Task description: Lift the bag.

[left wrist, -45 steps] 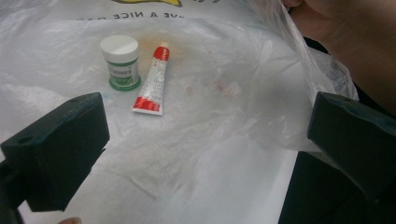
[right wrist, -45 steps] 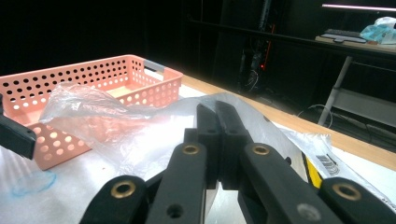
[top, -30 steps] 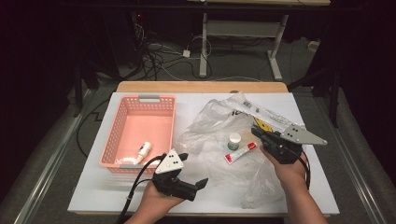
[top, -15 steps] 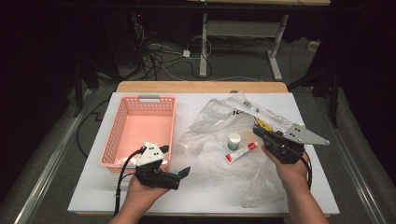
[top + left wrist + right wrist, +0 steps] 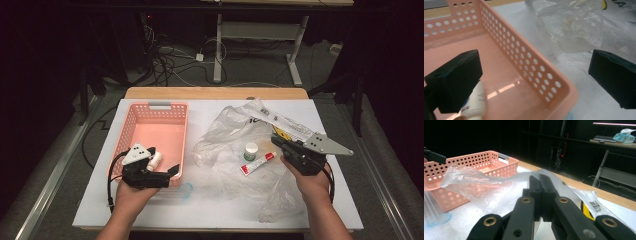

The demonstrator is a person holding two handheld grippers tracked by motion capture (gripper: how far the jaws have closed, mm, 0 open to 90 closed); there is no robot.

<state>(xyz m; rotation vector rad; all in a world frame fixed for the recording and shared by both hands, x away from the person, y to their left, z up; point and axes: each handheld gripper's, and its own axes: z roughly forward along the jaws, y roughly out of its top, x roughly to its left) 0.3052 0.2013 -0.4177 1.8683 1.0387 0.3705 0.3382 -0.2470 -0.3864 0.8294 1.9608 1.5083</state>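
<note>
My left gripper (image 5: 169,175) hangs open over the near right corner of the pink basket (image 5: 131,125); in the left gripper view its jaws straddle the basket's wall (image 5: 541,75) with nothing between them. A white tube (image 5: 475,102) lies on the basket floor under one jaw, and the same white tube (image 5: 155,159) shows in the high view. My right gripper (image 5: 278,138) is shut on the edge of the clear plastic bag (image 5: 225,130), holding it up. In the right gripper view the bag's film (image 5: 471,182) drapes from the closed jaws of my right gripper (image 5: 540,180).
On the bag lie a small white-capped bottle (image 5: 250,150) and a red-and-white tube (image 5: 257,163). A long packaged item with a yellow label (image 5: 280,122) lies at the bag's far side. A bluish smudge (image 5: 185,189) marks the white tabletop (image 5: 210,210) near the basket.
My left gripper has moved left, from beside the bag to the basket's near right corner. The right gripper and the bag have stayed put.
</note>
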